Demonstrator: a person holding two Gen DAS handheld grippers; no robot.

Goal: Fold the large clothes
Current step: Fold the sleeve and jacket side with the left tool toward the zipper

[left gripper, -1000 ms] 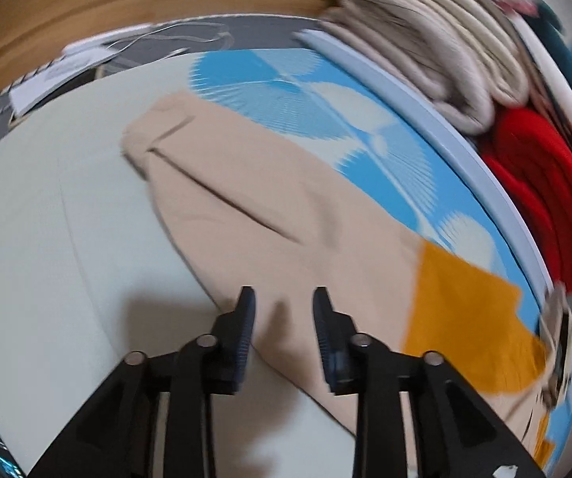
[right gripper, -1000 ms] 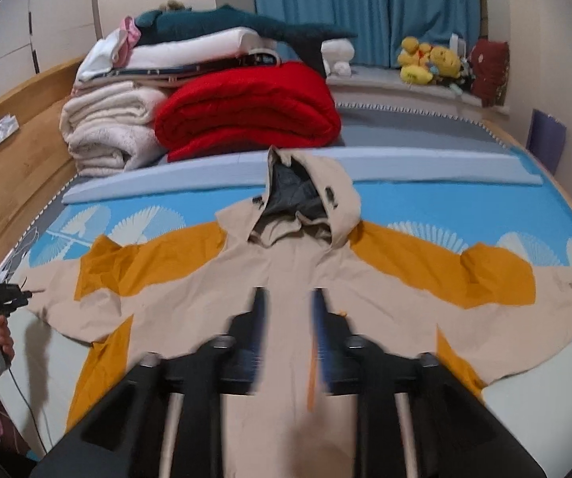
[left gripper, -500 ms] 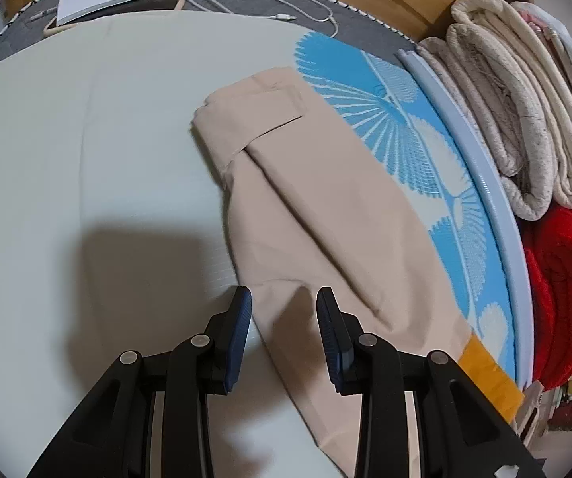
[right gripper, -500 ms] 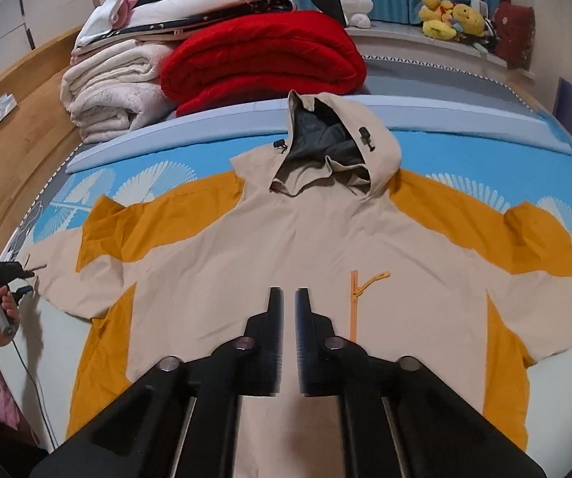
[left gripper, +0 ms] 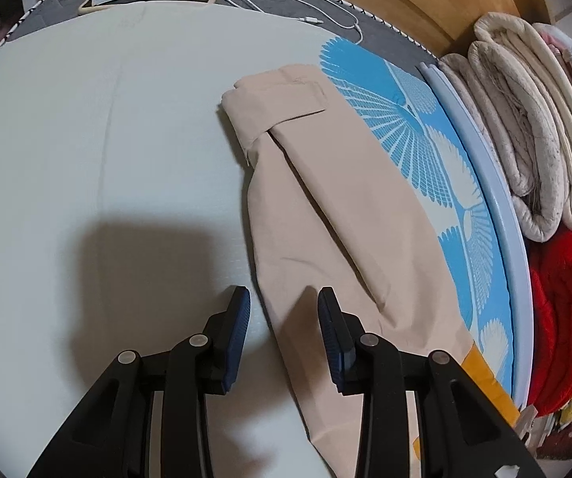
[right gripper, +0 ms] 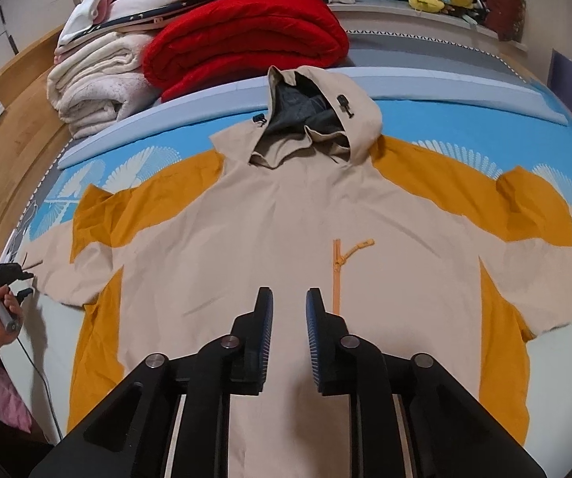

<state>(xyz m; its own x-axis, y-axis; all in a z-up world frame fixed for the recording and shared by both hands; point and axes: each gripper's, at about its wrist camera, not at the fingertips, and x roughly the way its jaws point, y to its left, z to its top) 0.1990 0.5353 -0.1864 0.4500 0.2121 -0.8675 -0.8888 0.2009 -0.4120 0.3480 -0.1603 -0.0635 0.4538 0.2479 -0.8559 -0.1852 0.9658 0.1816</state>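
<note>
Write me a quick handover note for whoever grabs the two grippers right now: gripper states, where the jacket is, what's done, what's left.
Left gripper: open, over the lower edge of the jacket's beige sleeve, holding nothing.
Right gripper: jaws have just been opening after nearly closing; nothing between them, above the chest beside the orange zipper.
Jacket: spread flat, front up, on the bed, both sleeves out to the sides, hood toward the red blanket and the folded cream bedding.
Done: laid out and flattened. No fold yet.
Left: probably bring the sleeves in across the body, then fold the body up.
</note>
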